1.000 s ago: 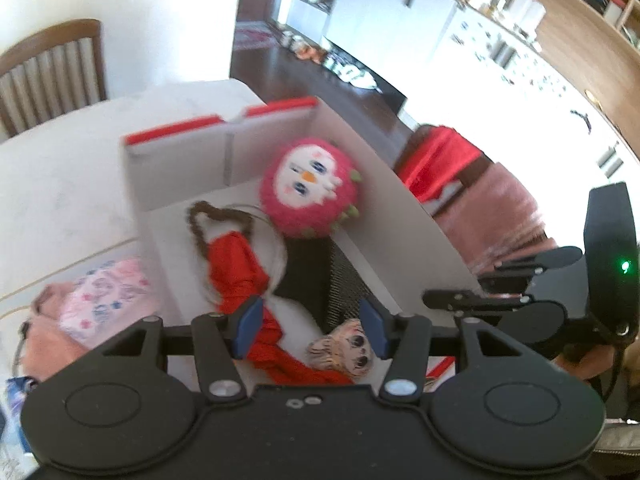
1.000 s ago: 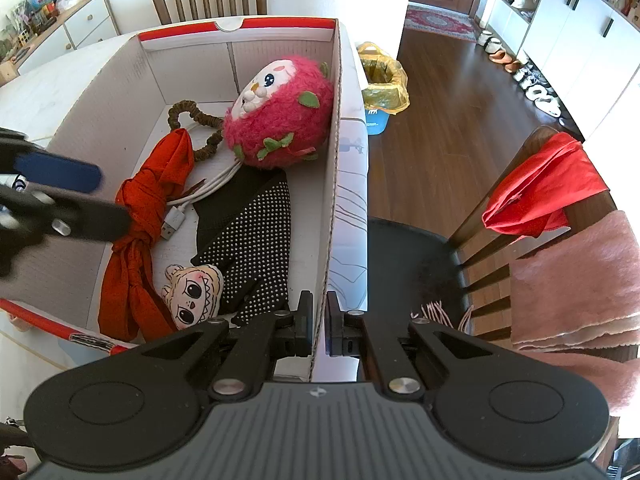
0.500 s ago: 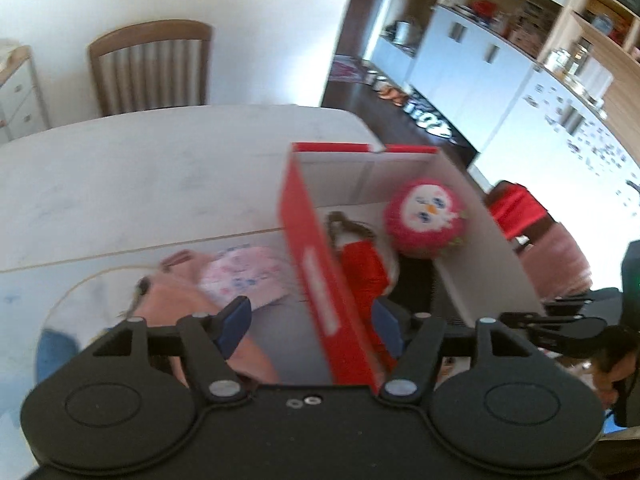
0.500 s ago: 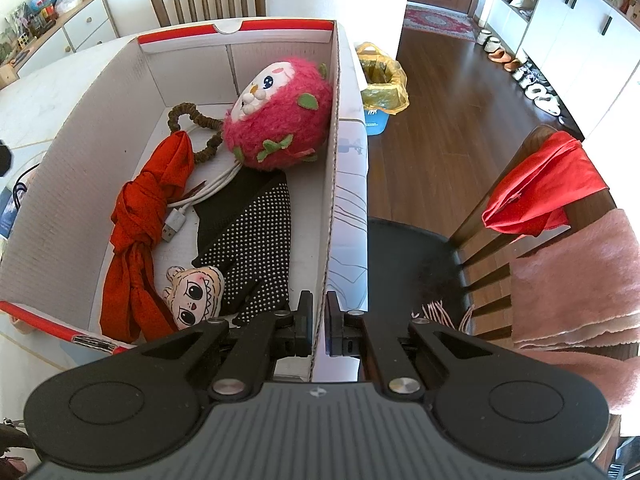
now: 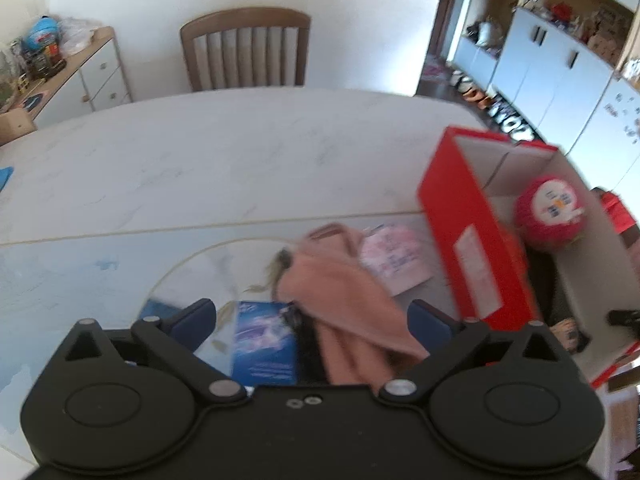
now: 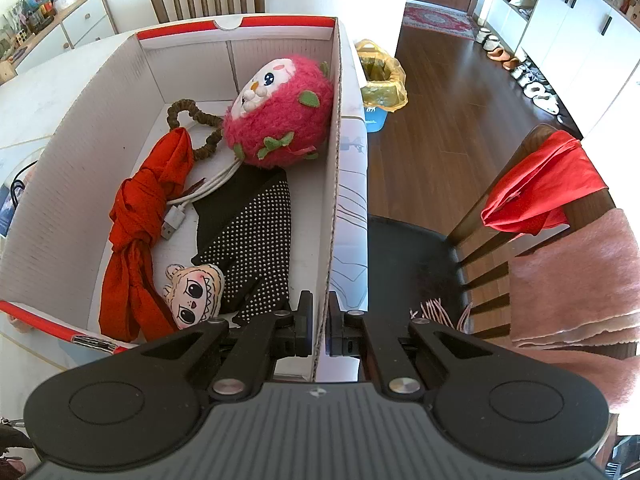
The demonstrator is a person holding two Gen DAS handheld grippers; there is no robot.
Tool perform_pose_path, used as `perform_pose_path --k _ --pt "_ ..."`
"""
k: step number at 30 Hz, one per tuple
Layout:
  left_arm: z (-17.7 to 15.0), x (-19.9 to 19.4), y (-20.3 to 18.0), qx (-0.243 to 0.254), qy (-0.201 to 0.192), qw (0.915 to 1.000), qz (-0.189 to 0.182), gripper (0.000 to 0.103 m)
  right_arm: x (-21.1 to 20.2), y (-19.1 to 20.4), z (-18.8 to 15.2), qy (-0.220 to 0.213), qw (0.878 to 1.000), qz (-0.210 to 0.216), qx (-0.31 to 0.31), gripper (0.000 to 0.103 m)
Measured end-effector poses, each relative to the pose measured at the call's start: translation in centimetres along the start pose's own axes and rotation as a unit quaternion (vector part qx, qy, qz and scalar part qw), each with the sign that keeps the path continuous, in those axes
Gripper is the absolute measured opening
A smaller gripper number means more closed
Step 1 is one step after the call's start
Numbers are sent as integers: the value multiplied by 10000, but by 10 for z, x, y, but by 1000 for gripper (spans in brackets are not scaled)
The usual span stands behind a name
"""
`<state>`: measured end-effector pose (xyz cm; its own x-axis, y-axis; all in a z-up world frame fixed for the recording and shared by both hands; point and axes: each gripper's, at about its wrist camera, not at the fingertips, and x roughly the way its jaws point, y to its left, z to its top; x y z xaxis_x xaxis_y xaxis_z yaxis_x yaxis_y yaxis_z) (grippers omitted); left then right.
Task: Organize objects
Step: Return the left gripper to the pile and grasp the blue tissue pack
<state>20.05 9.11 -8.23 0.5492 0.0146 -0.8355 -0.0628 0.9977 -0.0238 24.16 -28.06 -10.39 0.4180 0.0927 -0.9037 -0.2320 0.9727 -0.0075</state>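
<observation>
A red and white cardboard box [image 6: 332, 184] stands on the table. It holds a pink plush ball [image 6: 280, 116], a red scarf [image 6: 136, 216], a white USB cable [image 6: 176, 216], a black studded cloth [image 6: 252, 248], a brown scrunchie [image 6: 192, 116] and a small doll face [image 6: 194, 294]. My right gripper [image 6: 318, 320] is shut on the box's right wall. My left gripper [image 5: 312, 318] is open and empty above a pink cloth [image 5: 348, 300] and a blue packet [image 5: 264, 344] on the table, left of the box [image 5: 468, 240]. A pink patterned pouch [image 5: 392, 256] lies beside the box.
A wooden chair [image 5: 246, 48] stands at the table's far side. Right of the box, a black-seated chair [image 6: 412, 256] carries red and pink cloths [image 6: 540, 184]. A yellow-lined bin [image 6: 380, 80] stands on the floor. A sideboard [image 5: 76, 72] is at far left.
My left gripper has swung left, out of the box and over the pink cloth and blue packet on the table. My right gripper has stayed shut on the box wall.
</observation>
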Motion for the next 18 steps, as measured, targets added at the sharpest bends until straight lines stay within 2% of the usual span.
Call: perform_pose_path --k 5,10,18 --pt "-13 24 14 222 261 9989 325 101 0 0 -1 11 10000 -29 -12 5" --pt "-27 39 31 158 504 9978 412 101 -1 1 -1 30 10000 -50 -19 5" --pt "-42 62 36 249 747 9952 584 100 0 2 0 56 9999 -100 -23 5"
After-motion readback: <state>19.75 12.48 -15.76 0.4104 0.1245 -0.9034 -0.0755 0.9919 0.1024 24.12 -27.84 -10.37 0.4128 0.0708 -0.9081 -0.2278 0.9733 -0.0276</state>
